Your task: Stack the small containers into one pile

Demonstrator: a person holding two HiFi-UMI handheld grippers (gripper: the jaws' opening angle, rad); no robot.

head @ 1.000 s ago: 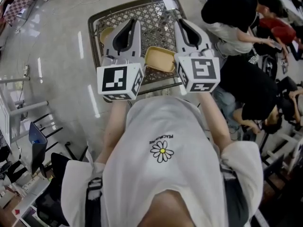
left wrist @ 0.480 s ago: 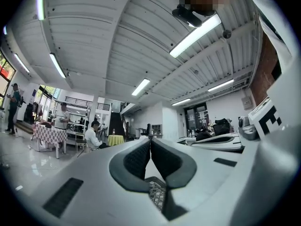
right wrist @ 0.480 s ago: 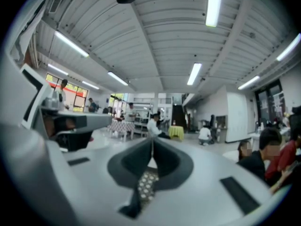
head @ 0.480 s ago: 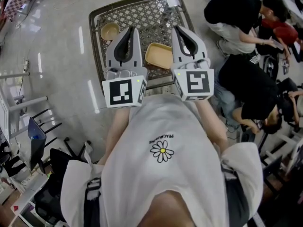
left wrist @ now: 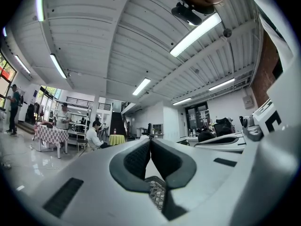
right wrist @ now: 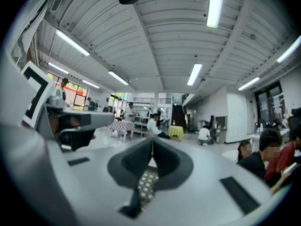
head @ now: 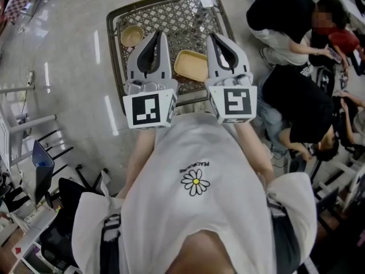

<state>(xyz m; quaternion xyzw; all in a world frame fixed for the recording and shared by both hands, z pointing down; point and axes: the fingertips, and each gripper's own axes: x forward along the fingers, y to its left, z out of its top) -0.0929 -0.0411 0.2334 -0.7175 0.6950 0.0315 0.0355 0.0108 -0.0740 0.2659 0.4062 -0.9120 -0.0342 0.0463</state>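
A small round tan bowl [head: 132,36] sits at the back left of the patterned table [head: 177,7]. A shallow rectangular yellow container [head: 191,65] lies near the table's front edge, between my two grippers. My left gripper [head: 159,34] hovers over the table just right of the bowl; its jaws have just been closing and now stand shut with nothing between them. My right gripper [head: 211,35] is shut and empty to the right of the yellow container. In the left gripper view the left gripper [left wrist: 150,140] shows pads together, and the right gripper view shows the right gripper [right wrist: 153,143] the same.
Seated people [head: 285,21] crowd close to the table's right side. Chairs and a desk [head: 40,176] stand at the lower left. Shiny tiled floor [head: 68,67] lies left of the table.
Both grippers moved a little forward over the table and closed their jaws. The round bowl, hidden behind the left gripper before, now shows beside it.
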